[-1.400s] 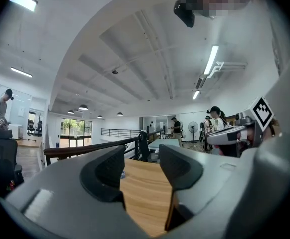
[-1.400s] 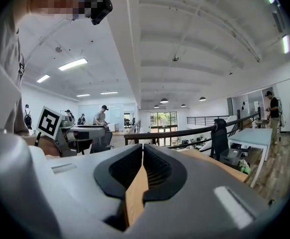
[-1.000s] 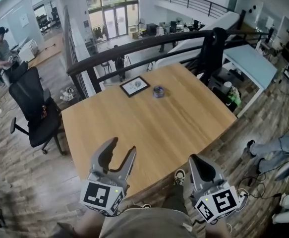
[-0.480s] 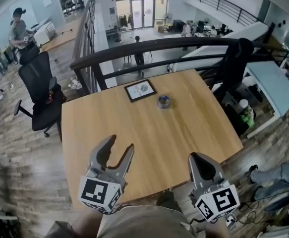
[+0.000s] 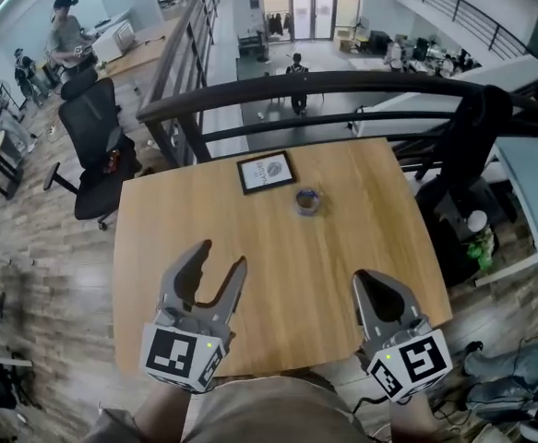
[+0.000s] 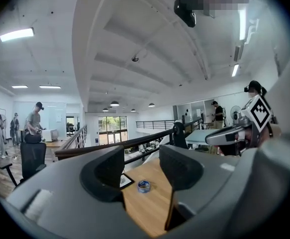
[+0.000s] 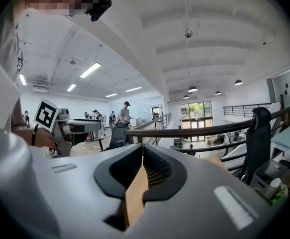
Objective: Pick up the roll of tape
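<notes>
The roll of tape (image 5: 307, 200), small and blue-grey, lies flat on the far half of the wooden table (image 5: 361, 247). In the left gripper view the tape (image 6: 144, 185) shows far off between the jaws. My left gripper (image 5: 221, 257) hovers open over the table's near edge, well short of the roll, with nothing in it. My right gripper (image 5: 370, 282) is held at the near right edge with its jaws shut and empty. In the right gripper view the right gripper (image 7: 143, 156) has its two pads touching, and the tape is not visible there.
A black-framed picture (image 5: 266, 172) lies just behind and left of the tape. A black railing (image 5: 342, 86) runs along the table's far side, over a drop to a lower floor. An office chair (image 5: 93, 146) stands at the far left. People stand far off.
The head view has swung, so the table now sits squarer and more central. Both grippers keep their places near the front edge, left open and right shut.
</notes>
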The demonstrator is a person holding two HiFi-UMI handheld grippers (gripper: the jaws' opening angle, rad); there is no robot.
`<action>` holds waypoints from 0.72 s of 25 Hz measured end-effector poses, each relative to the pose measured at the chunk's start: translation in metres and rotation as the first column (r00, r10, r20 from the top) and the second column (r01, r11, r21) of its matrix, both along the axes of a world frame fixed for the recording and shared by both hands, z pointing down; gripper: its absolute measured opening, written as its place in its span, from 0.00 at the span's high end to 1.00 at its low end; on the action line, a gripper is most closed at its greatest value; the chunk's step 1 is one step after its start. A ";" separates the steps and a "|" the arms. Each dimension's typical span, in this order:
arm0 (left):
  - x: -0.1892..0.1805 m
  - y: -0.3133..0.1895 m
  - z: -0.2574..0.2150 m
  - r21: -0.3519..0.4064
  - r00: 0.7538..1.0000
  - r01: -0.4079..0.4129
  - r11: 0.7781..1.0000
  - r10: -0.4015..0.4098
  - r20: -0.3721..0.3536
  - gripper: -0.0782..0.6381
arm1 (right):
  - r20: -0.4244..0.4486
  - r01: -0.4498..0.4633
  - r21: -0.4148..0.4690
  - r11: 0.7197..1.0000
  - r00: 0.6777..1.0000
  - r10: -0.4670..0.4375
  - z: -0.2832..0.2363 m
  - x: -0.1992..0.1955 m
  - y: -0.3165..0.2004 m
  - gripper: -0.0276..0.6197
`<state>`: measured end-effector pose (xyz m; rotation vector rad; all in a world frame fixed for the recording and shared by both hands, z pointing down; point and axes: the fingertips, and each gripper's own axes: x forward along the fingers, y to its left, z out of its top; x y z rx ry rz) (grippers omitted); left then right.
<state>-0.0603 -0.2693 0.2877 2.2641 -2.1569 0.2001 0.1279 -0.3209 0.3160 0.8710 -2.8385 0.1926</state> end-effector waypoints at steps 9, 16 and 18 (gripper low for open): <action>-0.001 -0.013 0.010 -0.026 0.997 0.079 0.997 -0.079 0.002 0.59 | 0.011 0.045 -0.025 0.999 0.999 -0.045 0.014 -0.003 -0.037 0.93; -0.017 -0.028 0.030 -0.043 0.997 0.072 0.996 -0.073 -0.030 0.59 | -0.013 0.000 -0.032 0.999 1.000 0.000 0.031 -0.012 -0.054 0.93; -0.018 -0.033 0.035 -0.050 0.998 0.058 0.997 -0.060 -0.032 0.60 | -0.022 -0.008 -0.035 0.999 1.000 0.007 0.034 -0.015 -0.056 0.93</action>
